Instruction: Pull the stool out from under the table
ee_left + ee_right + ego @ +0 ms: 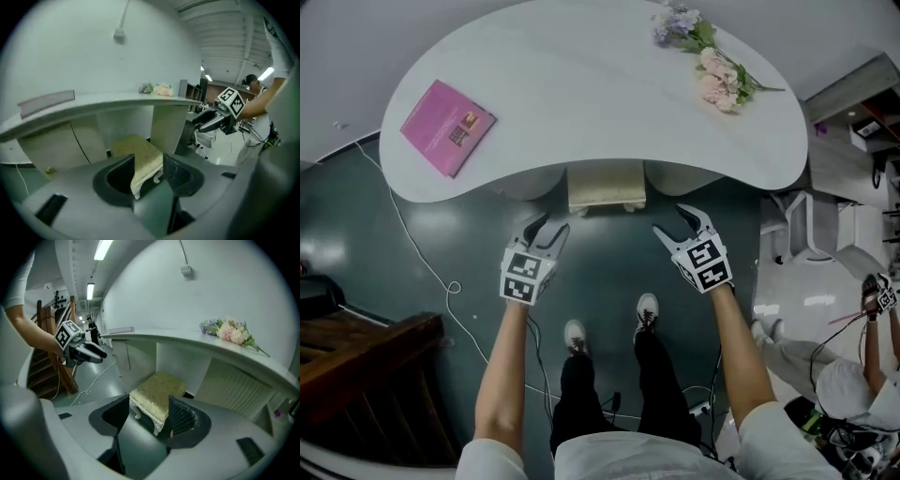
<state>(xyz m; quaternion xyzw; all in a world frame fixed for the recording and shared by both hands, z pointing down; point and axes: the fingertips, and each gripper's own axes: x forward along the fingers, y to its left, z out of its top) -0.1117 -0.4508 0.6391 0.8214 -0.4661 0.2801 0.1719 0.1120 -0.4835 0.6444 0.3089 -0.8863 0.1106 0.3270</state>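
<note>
Stool point(607, 186): cream cushioned top, white legs, half under table point(581, 84).

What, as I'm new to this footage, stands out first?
A curved white table spans the head view's top, pink book left, flowers right. A cream stool sits tucked under its near edge; the left gripper and right gripper hover open before it.

This looks like a lab or recording studio: strip lights point(104, 248) overhead and a loose cable point(455, 287) on the dark floor left of the left gripper point(549, 227). Right of the right gripper point(673, 221), another person point(848, 384) holds a similar marker-cubed tool point(879, 296).
</note>
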